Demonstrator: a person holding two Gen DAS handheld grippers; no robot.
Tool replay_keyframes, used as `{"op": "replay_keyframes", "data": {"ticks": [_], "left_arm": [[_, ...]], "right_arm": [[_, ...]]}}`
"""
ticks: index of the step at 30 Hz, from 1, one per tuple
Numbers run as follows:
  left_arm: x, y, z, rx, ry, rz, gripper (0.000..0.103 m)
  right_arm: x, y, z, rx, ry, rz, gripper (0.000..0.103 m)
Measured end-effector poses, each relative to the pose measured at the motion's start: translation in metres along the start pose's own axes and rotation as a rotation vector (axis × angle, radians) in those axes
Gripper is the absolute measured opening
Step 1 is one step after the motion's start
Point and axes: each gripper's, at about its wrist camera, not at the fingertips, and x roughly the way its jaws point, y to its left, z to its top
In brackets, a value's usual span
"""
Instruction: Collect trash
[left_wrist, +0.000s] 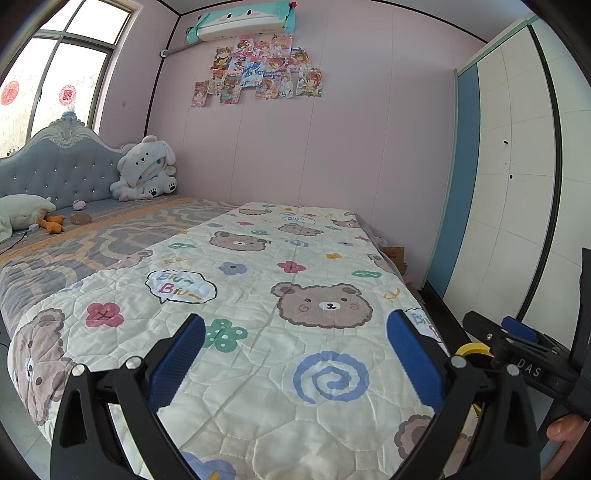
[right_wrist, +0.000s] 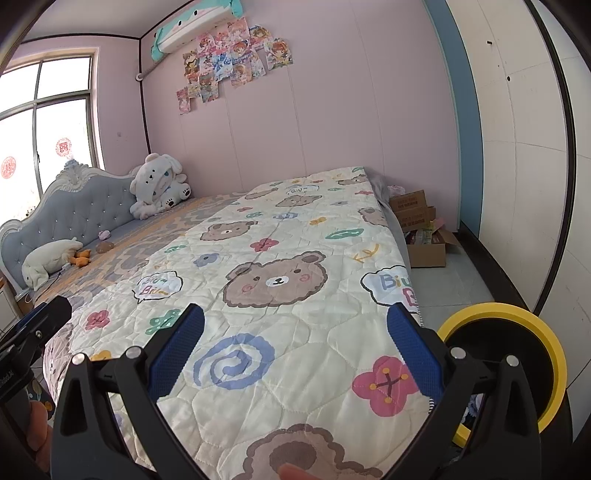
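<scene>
Both grippers are held above the foot of the bed (left_wrist: 122, 236), over the bear-print quilt (left_wrist: 258, 295). The jaws of the left gripper (left_wrist: 295, 354) are seen spread wide apart with nothing between them, and the jaws of the right gripper (right_wrist: 295, 354) are likewise apart and empty. No clear piece of trash is seen on the quilt. A yellow-rimmed bin (right_wrist: 517, 365) is placed on the floor just beside the bed's near corner, to the right. Small items are seen near the headboard: a brown lump (left_wrist: 81, 218), a pink bit (left_wrist: 78, 204) and an orange toy (left_wrist: 51, 223); whether any counts as trash cannot be told. Open cardboard boxes (right_wrist: 421, 229) are seen well beyond the bin. A toy could be mistaken for litter, since the shapes are small and blurred. The loose quilt could be pinched with a pick, and the bin could be knocked by the right gripper
</scene>
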Motion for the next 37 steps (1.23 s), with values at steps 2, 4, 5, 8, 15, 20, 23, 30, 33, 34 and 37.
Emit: {"op": "replay_keyframes", "data": {"ticks": [2, 4, 5, 8, 15, 20, 23, 30, 33, 34, 37], "left_arm": [[-0.0001, 0.0000, 0.0001, 0.000, 0.000, 0.001, 0.095], [0.0003, -0.0006, -0.0003, 0.000, 0.001, -0.001, 0.095], [0.0010, -0.0008, -0.0006, 0.000, 0.001, -0.001, 0.095], [0.0010, -0.0005, -0.0007, 0.000, 0.002, -0.001, 0.095], [0.0018, 0.0002, -0.0019, 0.003, 0.002, 0.000, 0.095], [0.0020, 0.0006, -0.0026, 0.009, 0.002, 0.002, 0.095], [0.0026, 0.0023, -0.0030, 0.004, 0.002, 0.004, 0.095], [0.0031, 0.0038, -0.0032, 0.017, 0.003, 0.006, 0.095], [0.0033, 0.0033, -0.0033, 0.012, 0.008, 0.002, 0.095], [0.0034, 0.0036, -0.0033, 0.012, 0.010, 0.001, 0.095], [0.0026, 0.0058, -0.0034, 0.013, 0.011, 0.001, 0.095]], "right_arm": [[0.0006, -0.0007, -0.0003, 0.002, 0.000, 0.000, 0.095], [0.0008, -0.0006, -0.0004, 0.002, 0.002, 0.001, 0.095], [0.0006, -0.0007, -0.0004, 0.001, 0.001, 0.000, 0.095], [0.0014, -0.0012, -0.0022, 0.004, 0.004, 0.000, 0.095], [0.0014, -0.0020, -0.0020, 0.006, 0.004, 0.001, 0.095], [0.0017, -0.0025, -0.0032, 0.008, 0.006, -0.002, 0.095], [0.0020, -0.0029, -0.0038, 0.009, 0.006, -0.002, 0.095], [0.0027, -0.0032, -0.0053, 0.009, 0.008, -0.003, 0.095], [0.0031, -0.0038, -0.0065, 0.013, 0.009, -0.004, 0.095], [0.0030, -0.0040, -0.0065, 0.013, 0.009, -0.004, 0.095], [0.0046, -0.0046, -0.0089, 0.021, 0.012, -0.005, 0.095]]}}
